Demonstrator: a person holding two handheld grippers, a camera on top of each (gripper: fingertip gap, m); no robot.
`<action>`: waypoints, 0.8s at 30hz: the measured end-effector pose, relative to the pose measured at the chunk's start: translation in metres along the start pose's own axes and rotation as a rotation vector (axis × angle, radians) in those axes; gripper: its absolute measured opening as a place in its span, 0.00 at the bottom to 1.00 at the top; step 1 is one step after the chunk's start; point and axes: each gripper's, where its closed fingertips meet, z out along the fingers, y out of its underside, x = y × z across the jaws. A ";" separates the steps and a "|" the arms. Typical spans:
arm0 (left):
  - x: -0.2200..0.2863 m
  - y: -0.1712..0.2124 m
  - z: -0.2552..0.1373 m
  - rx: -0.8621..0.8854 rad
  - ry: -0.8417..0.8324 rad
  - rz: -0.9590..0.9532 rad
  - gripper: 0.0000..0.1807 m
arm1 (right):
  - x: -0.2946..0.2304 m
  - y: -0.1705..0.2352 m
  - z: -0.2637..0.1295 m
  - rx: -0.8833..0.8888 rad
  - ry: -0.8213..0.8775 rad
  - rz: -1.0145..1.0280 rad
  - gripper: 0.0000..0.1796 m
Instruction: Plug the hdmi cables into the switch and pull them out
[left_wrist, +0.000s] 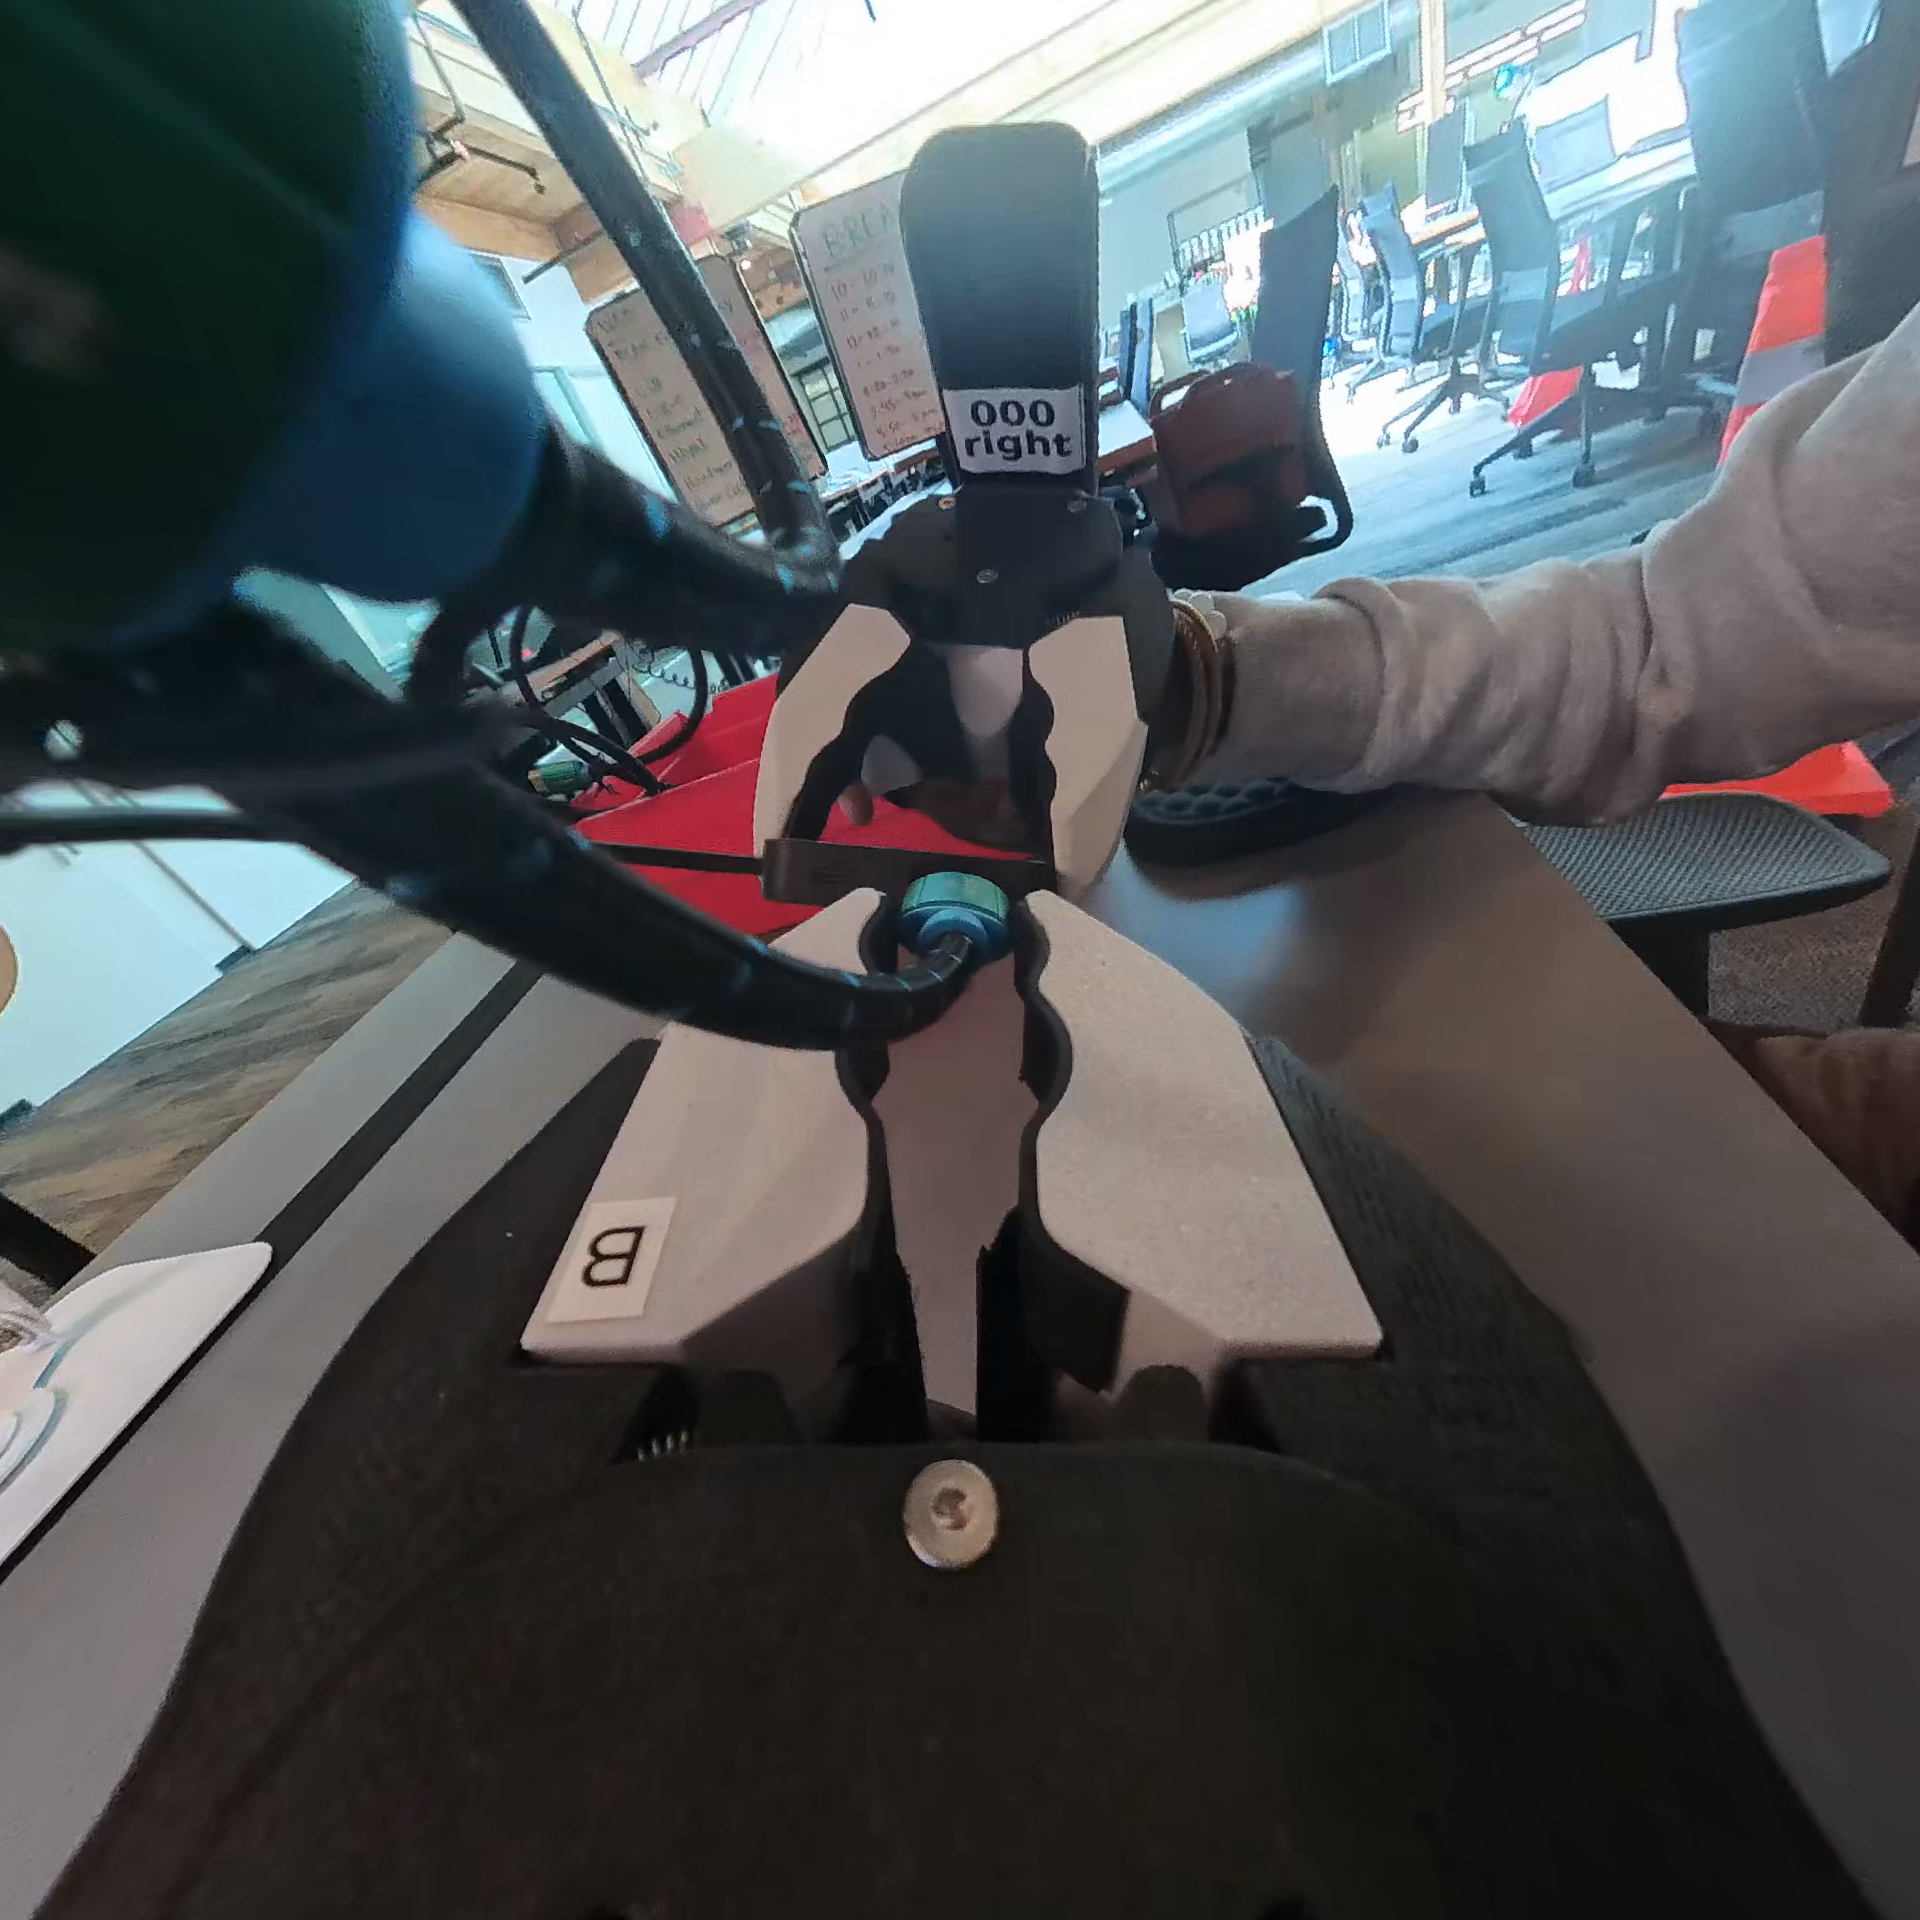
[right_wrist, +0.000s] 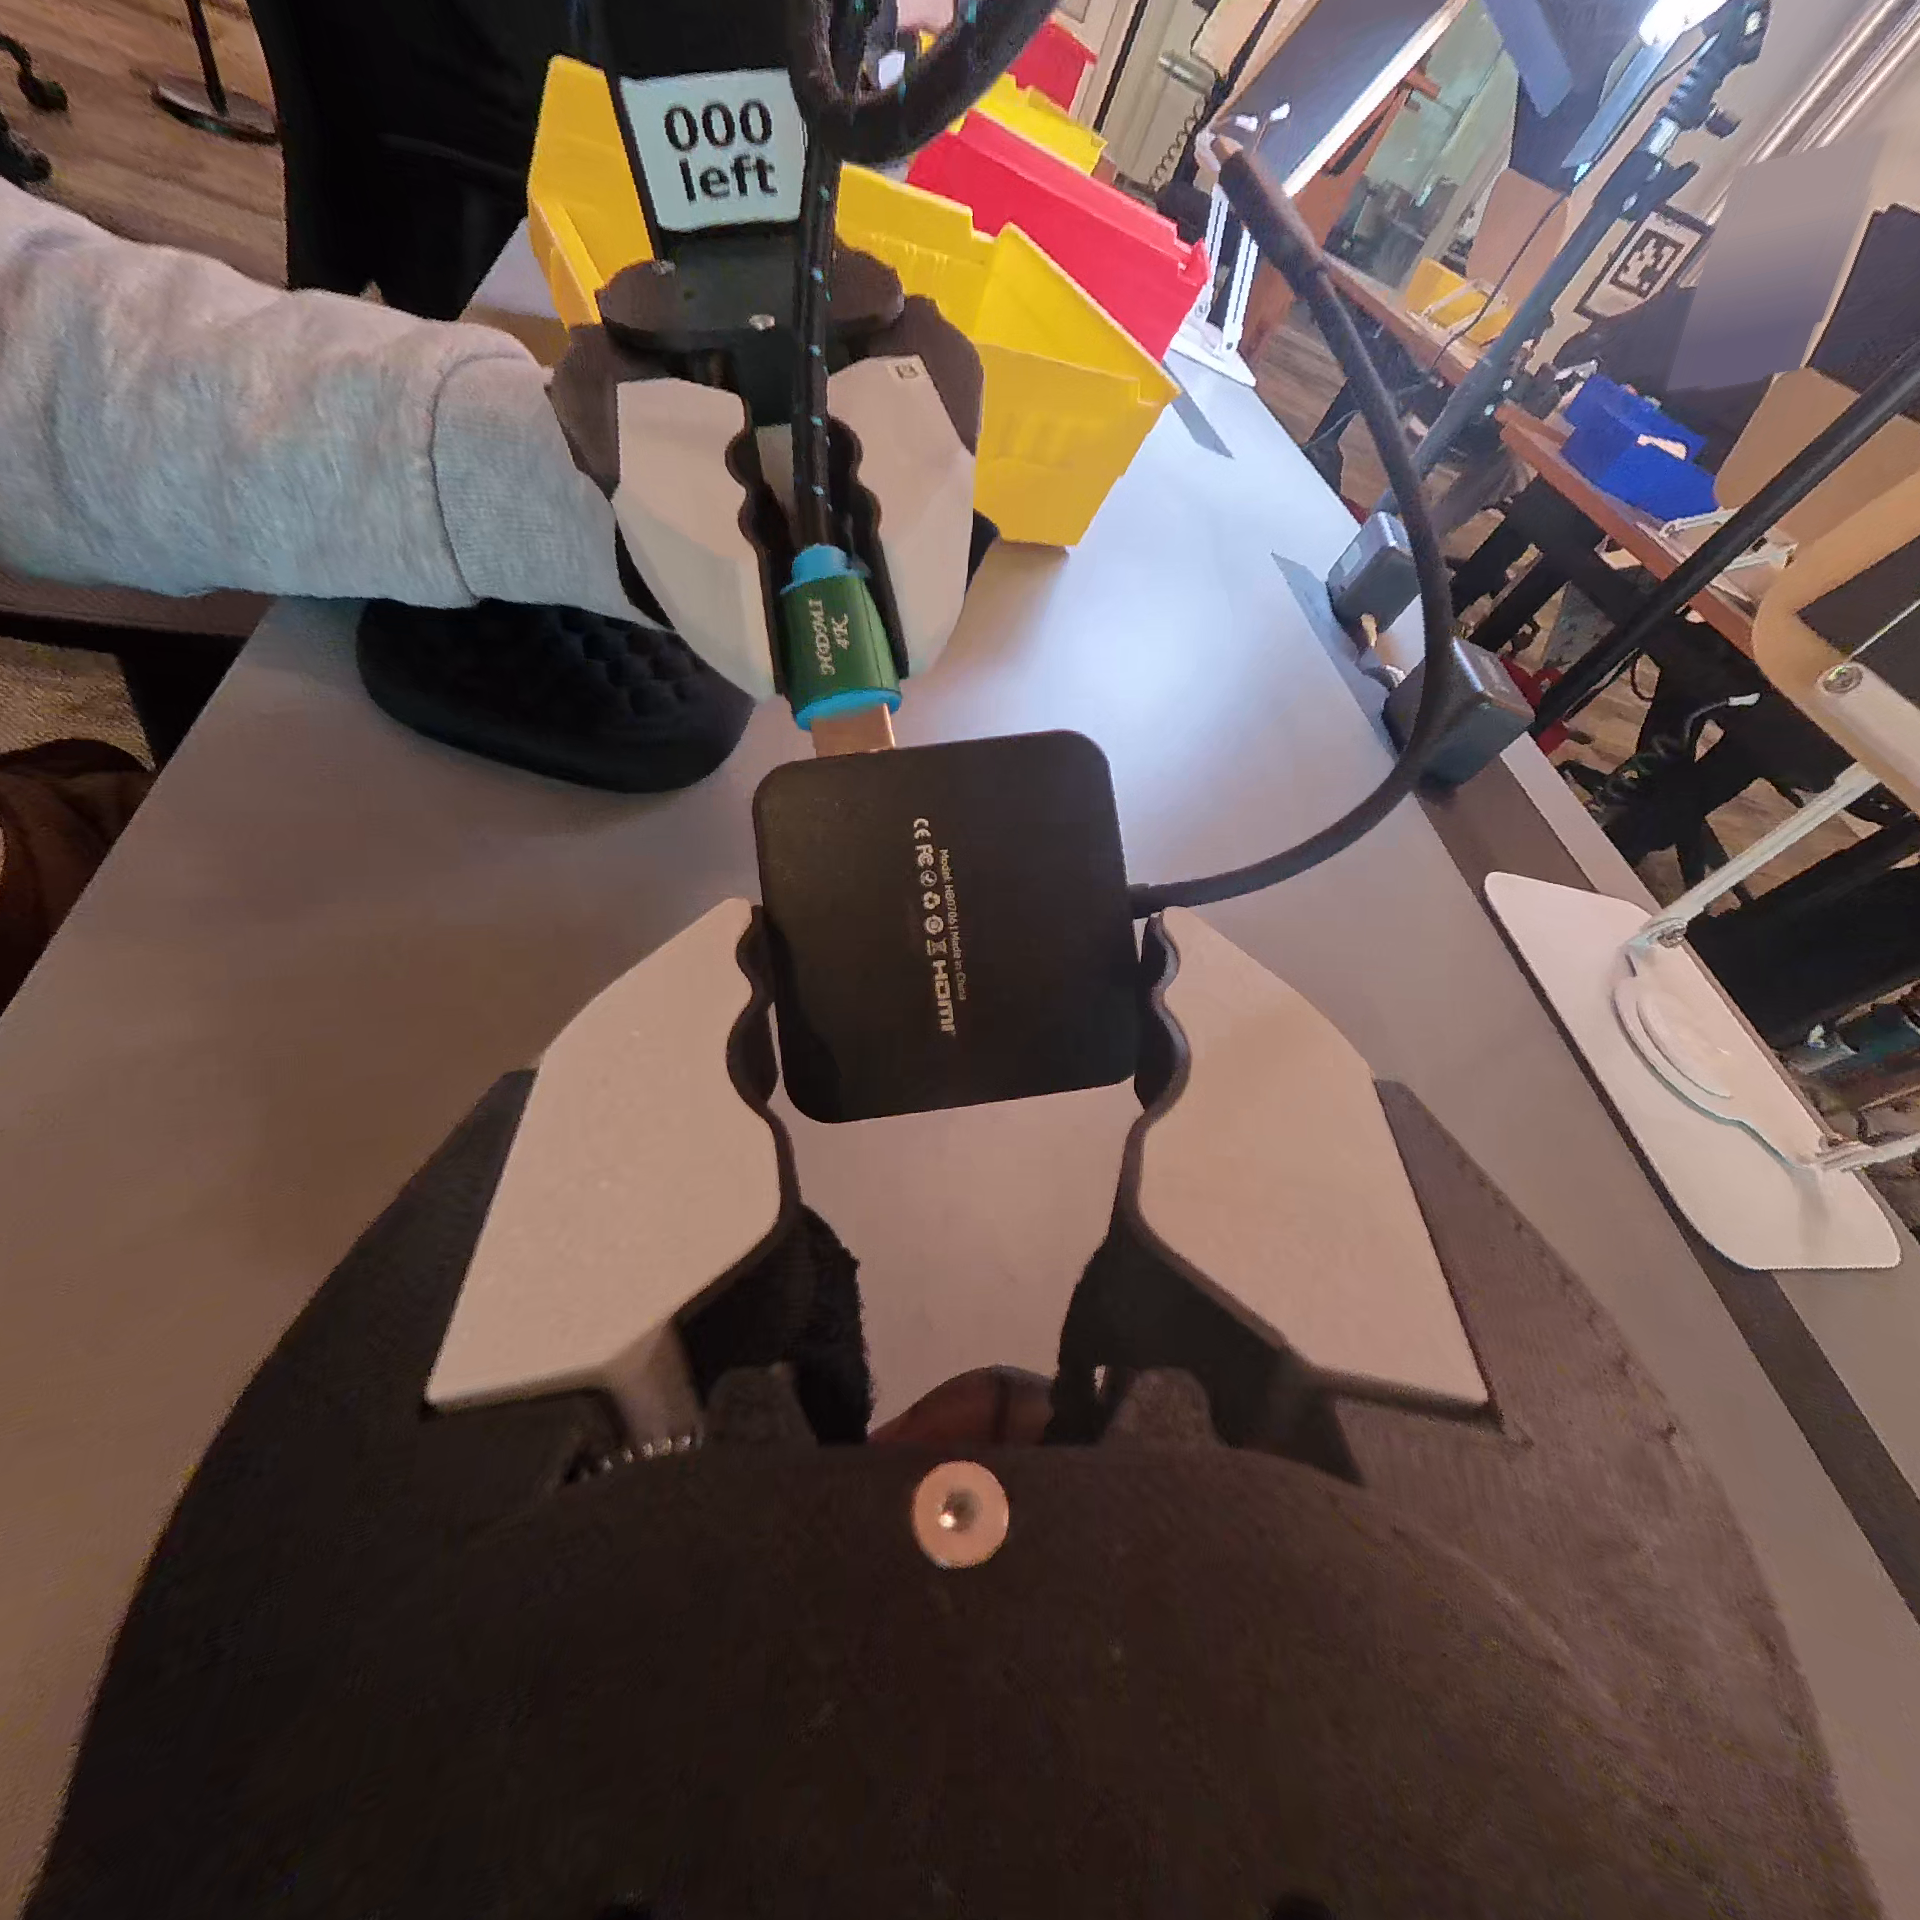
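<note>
- Left wrist view: in the middle of the frame the left gripper (left_wrist: 951, 920) is clenched on the green-and-blue HDMI plug (left_wrist: 954, 912), and its braided cable (left_wrist: 727, 977) bends away to the left. Just behind it the right gripper (left_wrist: 940, 842) holds the black HDMI switch (left_wrist: 831, 871), seen edge-on.
- In the upper left a second plug, blurred and very near the camera, hangs in front of the lens. A grey sleeve (left_wrist: 1507, 686) comes in from the right.
- Right wrist view: at the centre the right gripper (right_wrist: 951, 997) grasps the switch (right_wrist: 945, 925) by its two sides, held over the grey table (right_wrist: 364, 935). Above it, the plug (right_wrist: 836, 649) has its metal tip right at the far edge of the switch; I cannot tell how deep it sits.
- Risk, as I judge it: the plug seems a little tilted against the port, so a push could jam it or twist the switch between the fingers. The heavy cable may also pull the plug sideways.
- Surface and room: the table is smooth and grey. Yellow bins (right_wrist: 1039, 416) and red bins (right_wrist: 1060, 218) stand at the top, and office chairs (left_wrist: 1507, 260) stand in the upper right of the left view.
</note>
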 end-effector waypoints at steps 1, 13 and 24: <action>0.000 0.001 0.000 -0.009 -0.003 0.003 0.11 | 0.000 0.002 0.001 -0.010 -0.001 -0.002 0.38; -0.021 -0.017 -0.014 0.123 -0.076 -0.122 0.11 | 0.004 0.037 0.009 -0.203 0.013 0.043 0.38; -0.043 -0.031 -0.032 0.276 -0.142 -0.283 0.11 | -0.017 0.112 0.023 -0.582 -0.097 0.200 0.39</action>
